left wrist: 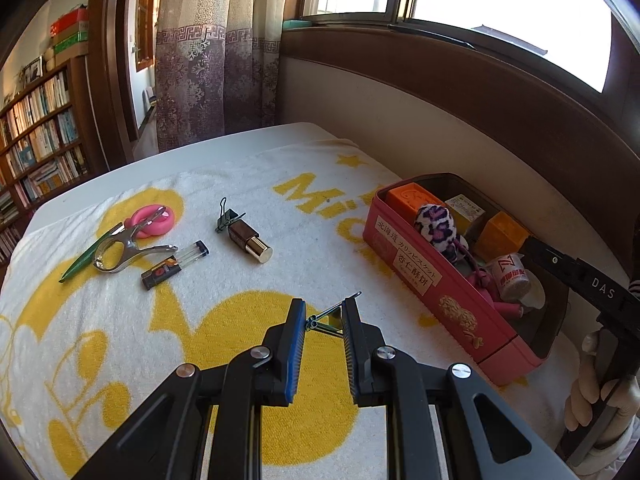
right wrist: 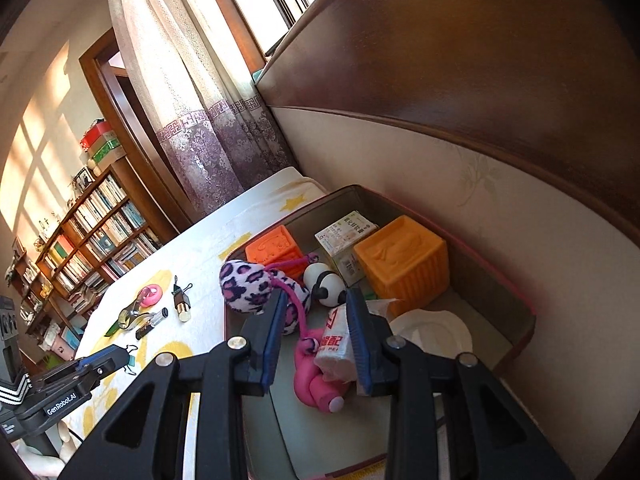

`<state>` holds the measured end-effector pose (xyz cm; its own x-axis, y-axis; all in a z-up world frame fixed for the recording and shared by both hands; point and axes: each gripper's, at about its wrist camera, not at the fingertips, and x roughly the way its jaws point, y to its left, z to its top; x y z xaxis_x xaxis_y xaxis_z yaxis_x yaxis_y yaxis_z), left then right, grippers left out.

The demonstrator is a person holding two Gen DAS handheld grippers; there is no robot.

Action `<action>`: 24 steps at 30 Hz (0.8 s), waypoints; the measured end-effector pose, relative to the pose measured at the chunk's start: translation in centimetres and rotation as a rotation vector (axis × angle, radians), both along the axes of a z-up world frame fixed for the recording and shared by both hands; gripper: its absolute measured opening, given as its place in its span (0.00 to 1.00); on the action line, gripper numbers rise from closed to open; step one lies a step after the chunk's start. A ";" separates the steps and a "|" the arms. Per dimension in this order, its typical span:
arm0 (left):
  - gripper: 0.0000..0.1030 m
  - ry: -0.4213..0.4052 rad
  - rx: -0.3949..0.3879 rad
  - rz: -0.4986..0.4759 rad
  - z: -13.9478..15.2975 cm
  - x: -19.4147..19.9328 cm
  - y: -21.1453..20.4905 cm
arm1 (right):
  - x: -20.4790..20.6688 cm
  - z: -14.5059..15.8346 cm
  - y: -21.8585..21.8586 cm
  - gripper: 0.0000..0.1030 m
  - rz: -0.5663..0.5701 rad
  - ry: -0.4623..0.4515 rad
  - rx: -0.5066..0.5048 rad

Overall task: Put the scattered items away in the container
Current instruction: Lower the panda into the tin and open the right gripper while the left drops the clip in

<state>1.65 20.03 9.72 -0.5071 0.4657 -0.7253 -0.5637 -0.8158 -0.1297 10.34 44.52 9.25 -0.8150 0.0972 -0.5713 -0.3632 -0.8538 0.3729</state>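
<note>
Clip [left wrist: 330,317] first: a small binder clip sits pinched between the pads of the left gripper [left wrist: 324,320], whose jaws are all but closed on it; it hangs just above the towel [left wrist: 120,360], near the long wall of the pink tin [left wrist: 440,300] but not yet over it. It looks light and stiff, sprung steel with thin wire handles; the wires would likely slip or swing under a loose hold, so the flat body is the better place to take it, and that seems to be roughly where the pads bite. Its long axis runs across the jaws and slightly away from the camera; one wire handle pokes out past the right-hand pad toward the tin.

The right gripper [right wrist: 316,312] hovers over the tin's inside with its jaws partly apart; a white packet [right wrist: 336,340] lies between them, but whether the pads press on it I cannot tell.

Left on the towel, well apart from the tin: another clip [left wrist: 226,216], a lipstick [left wrist: 252,240], a clear tube [left wrist: 176,264], a metal clamp [left wrist: 120,248], a pink ring [left wrist: 154,220].
</note>
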 end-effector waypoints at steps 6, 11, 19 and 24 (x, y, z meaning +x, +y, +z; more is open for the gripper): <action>0.19 0.000 -0.005 -0.023 0.1 0.4 1.2 | 0.6 -0.5 0.1 0.33 -0.027 -0.008 0.025; 0.19 0.010 -0.005 -0.058 0.6 0.8 2.9 | 1.3 -0.5 0.7 0.33 -0.046 -0.003 0.033; 0.19 0.026 -0.002 -0.135 1.7 1.8 6.4 | 2.4 -0.3 1.9 0.33 -0.068 0.008 0.024; 0.19 0.051 0.007 -0.192 2.6 2.6 9.4 | 3.3 0.3 2.3 0.33 -0.074 0.029 0.024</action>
